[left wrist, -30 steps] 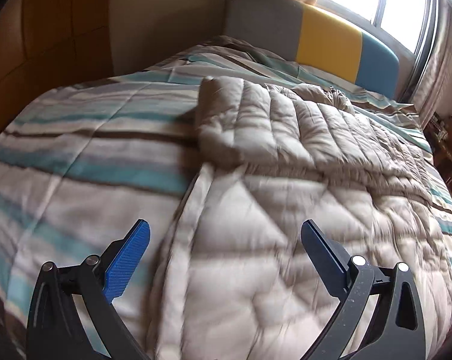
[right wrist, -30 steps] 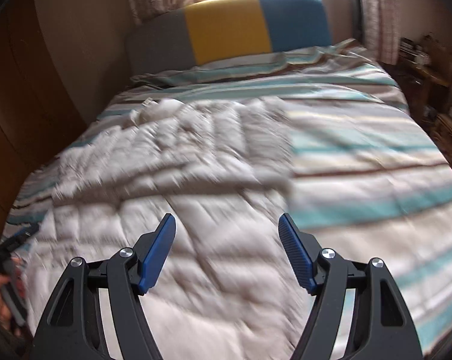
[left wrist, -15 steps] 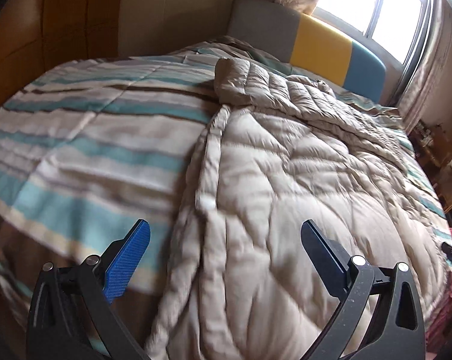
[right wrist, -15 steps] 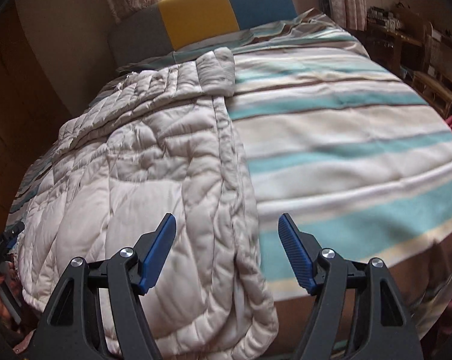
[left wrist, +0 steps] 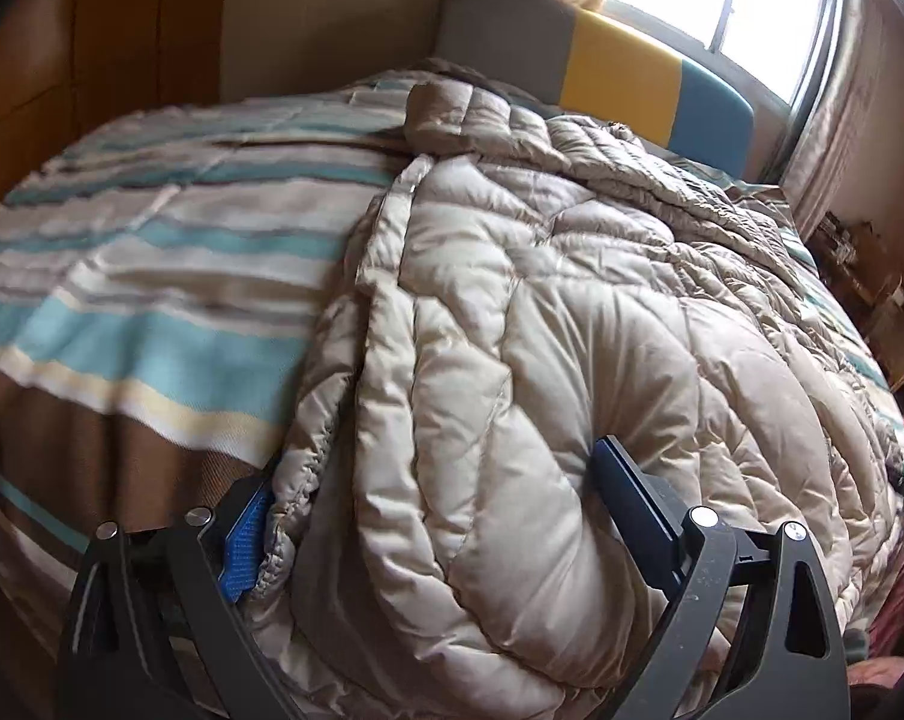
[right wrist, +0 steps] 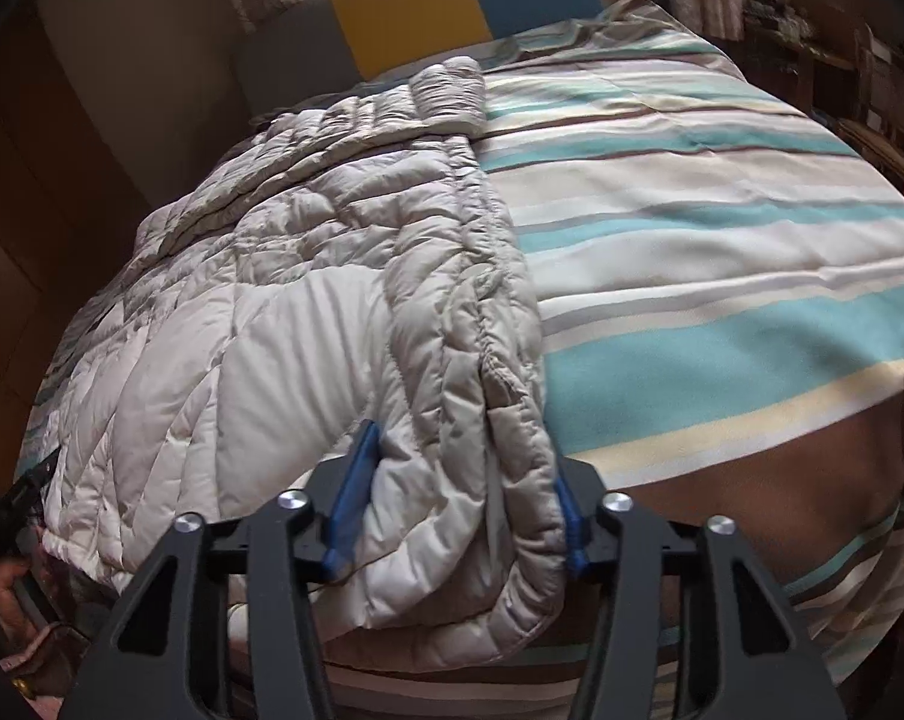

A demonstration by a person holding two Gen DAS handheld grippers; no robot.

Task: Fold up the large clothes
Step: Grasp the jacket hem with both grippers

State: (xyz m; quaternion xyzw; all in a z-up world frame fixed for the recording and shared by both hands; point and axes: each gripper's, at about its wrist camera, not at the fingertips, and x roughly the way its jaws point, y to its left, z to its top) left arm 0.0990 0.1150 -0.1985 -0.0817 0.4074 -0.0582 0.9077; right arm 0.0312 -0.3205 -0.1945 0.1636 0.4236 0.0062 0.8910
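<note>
A large beige quilted puffer coat (left wrist: 559, 312) lies lengthwise on the striped bed, its hem hanging over the near edge. My left gripper (left wrist: 428, 516) is open, its blue pads on either side of the hem's left corner, the fabric bulging between them. In the right wrist view the same coat (right wrist: 308, 312) fills the left half. My right gripper (right wrist: 457, 504) has its jaws narrowed around the hem's right corner, the blue fingers (right wrist: 353, 504) pressing into the padding.
The bed cover (right wrist: 721, 276) has teal, cream and brown stripes. A grey, yellow and blue headboard (left wrist: 625, 72) stands at the far end under a bright window. Wooden panelling (left wrist: 92, 48) lines the left wall. Cluttered furniture (right wrist: 841, 60) stands at the right.
Both grippers have drawn back from over the bed to its near edge and come down onto the coat's hem corners. The right jaws have narrowed around the fabric.
</note>
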